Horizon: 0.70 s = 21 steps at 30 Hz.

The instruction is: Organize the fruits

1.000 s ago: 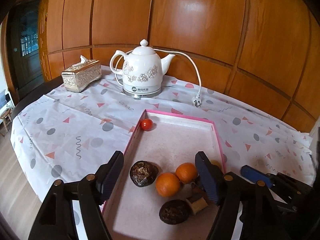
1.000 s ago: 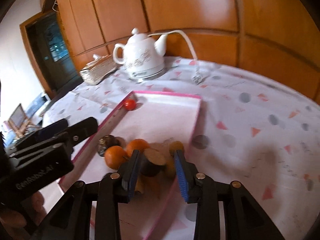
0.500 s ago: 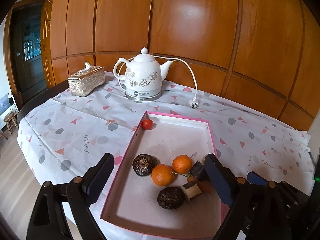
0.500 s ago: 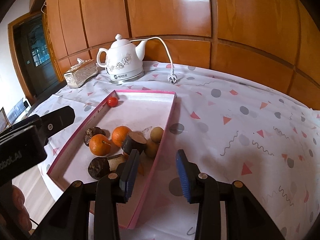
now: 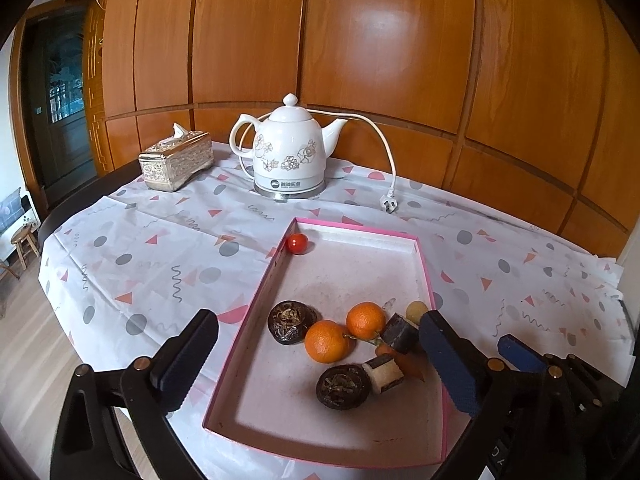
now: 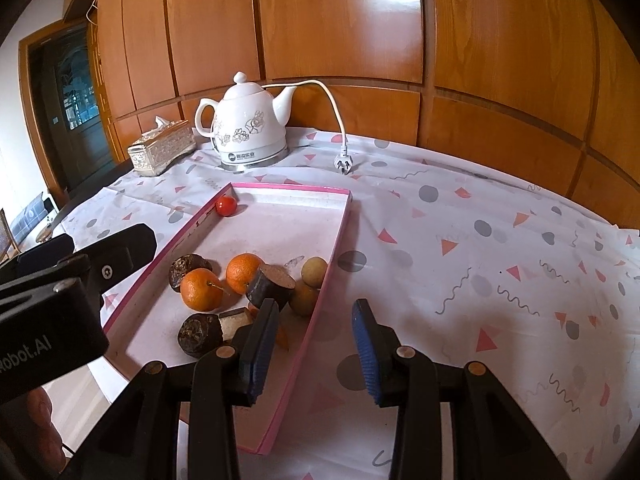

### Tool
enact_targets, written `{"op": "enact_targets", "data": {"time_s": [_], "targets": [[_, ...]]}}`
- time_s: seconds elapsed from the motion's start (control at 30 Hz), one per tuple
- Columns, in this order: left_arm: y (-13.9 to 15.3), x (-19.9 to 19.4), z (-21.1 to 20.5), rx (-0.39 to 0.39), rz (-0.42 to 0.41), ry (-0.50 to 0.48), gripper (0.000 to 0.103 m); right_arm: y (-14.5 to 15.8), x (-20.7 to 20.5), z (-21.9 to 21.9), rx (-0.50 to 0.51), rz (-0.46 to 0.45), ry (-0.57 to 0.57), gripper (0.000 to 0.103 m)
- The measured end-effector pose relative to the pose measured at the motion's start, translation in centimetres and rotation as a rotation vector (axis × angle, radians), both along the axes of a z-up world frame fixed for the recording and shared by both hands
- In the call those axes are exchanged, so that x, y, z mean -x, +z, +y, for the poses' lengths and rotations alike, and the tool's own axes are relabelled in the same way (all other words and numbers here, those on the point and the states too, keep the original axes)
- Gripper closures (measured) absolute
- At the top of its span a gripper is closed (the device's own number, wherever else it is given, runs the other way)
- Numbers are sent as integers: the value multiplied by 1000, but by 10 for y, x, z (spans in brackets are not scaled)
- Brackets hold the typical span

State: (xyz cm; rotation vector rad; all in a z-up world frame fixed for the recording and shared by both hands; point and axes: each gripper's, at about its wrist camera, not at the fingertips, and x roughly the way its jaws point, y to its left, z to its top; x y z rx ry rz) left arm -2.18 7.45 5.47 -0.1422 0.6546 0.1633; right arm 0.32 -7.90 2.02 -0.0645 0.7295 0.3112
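Observation:
A pink-rimmed shallow box point(image 5: 256, 304) point(image 6: 332, 256) lies on the tablecloth. Inside are two oranges point(image 5: 326, 341) point(image 6: 201, 289), two dark wrinkled fruits point(image 5: 291, 322) point(image 6: 199, 335), dark cut pieces point(image 5: 399, 333) point(image 6: 272, 283), yellowish round fruits point(image 6: 314, 273) and a small red tomato point(image 5: 297, 243) point(image 6: 226, 205) in the far corner. My left gripper point(image 5: 320, 358) is open and empty, raised over the box's near end. My right gripper point(image 6: 316, 350) is open and empty, above the box's right rim.
A white electric kettle point(image 5: 290, 152) point(image 6: 250, 128) with its cord and plug point(image 5: 389, 204) point(image 6: 343, 163) stands at the back. A silver tissue box point(image 5: 176, 160) point(image 6: 162, 152) is at the back left. The table edge and floor lie to the left.
Both grippers have pulled back and up from the fruit pile. The right gripper has let go of the dark cut piece, which now lies in the box, and its jaws have widened.

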Motion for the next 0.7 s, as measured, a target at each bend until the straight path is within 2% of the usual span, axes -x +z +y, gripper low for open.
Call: {"op": "enact_targets", "data": {"time_s": [0.7], "targets": [[1,3,3,-5,9,20,0,0,2,3,15,-10,8,64]]}}
